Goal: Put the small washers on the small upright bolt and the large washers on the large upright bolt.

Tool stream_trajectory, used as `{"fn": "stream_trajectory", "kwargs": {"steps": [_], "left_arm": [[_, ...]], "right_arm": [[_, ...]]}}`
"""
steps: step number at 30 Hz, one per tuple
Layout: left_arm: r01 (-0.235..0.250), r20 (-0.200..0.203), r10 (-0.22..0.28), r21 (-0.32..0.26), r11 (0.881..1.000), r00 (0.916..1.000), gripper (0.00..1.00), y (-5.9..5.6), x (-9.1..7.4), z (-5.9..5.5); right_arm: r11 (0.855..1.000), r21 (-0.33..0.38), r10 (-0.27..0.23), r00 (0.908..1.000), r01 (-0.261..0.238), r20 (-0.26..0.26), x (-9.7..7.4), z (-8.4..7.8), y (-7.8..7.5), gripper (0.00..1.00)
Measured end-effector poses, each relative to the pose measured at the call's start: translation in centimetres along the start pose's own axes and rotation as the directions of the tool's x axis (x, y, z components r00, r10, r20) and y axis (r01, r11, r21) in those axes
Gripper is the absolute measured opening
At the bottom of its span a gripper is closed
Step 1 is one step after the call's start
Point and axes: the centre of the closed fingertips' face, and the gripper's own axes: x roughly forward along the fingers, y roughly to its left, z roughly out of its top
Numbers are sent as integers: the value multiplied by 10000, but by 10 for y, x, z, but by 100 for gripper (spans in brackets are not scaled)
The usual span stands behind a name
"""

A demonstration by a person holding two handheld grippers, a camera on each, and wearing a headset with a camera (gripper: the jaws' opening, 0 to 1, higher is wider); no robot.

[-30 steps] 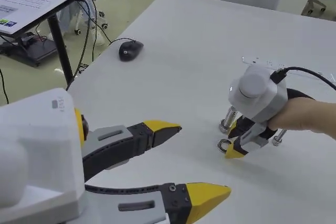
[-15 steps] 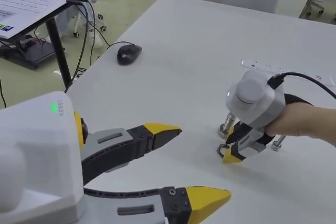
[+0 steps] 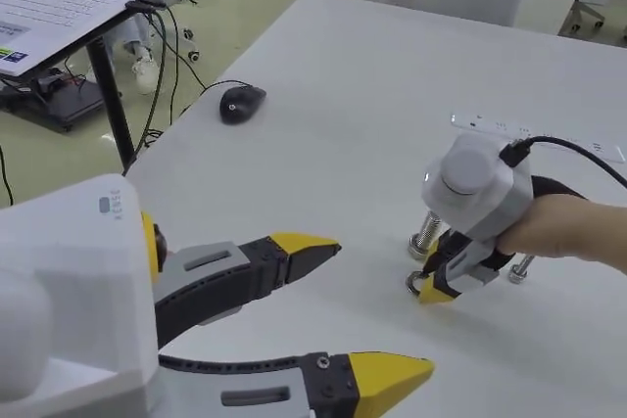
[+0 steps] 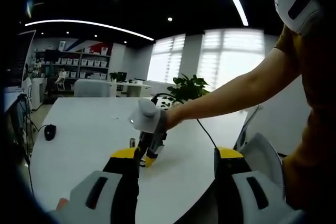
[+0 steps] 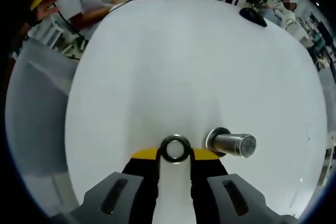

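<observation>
Gripping the silver ring-shaped metal washer (image 5: 175,149) by its outer rim, we are clamping the jaws of the right gripper (image 5: 175,157) on opposite sides of it. This grip is leaving the centre hole unobstructed for threading. In the right gripper view the washer is sitting between the yellow tips, just beside the large threaded steel upright bolt (image 5: 231,144), apart from it and not yet on it. The hole is looking about as wide as that bolt's shank, so we are judging this to be a large washer meant for this bolt.

In the head view the washer is sitting low, close to the white table top (image 3: 372,95); we cannot tell whether it is touching the surface. The large bolt is standing just behind the gripper. The small steel upright bolt (image 3: 519,267) is standing on the other side, near the person's hand (image 3: 563,227).

We are judging that the next move calls for raising the washer above the bolt's top, levelling it and centring the hole before releasing. A tilted washer could catch on the threads or tip the bolt.

We are holding the left gripper (image 3: 384,306) well apart from the bolts, its jaws spread wide and carrying nothing, so that it is not obstructing the work.
</observation>
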Motion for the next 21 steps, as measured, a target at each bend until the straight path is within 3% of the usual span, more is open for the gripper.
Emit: {"fn": "stream_trajectory", "kwargs": {"steps": [9,21], "left_arm": [[65,76,-65,1,10000,9999,57,-2,2,1],[302,42,-303,98,9995,9995,57,-9,8,2]], "right_arm": [[10000,61,71,10000,-71,46,-19,-3,5,22],[9978,-197,-634,9978,638,192,-63,2,-8,22]]}}
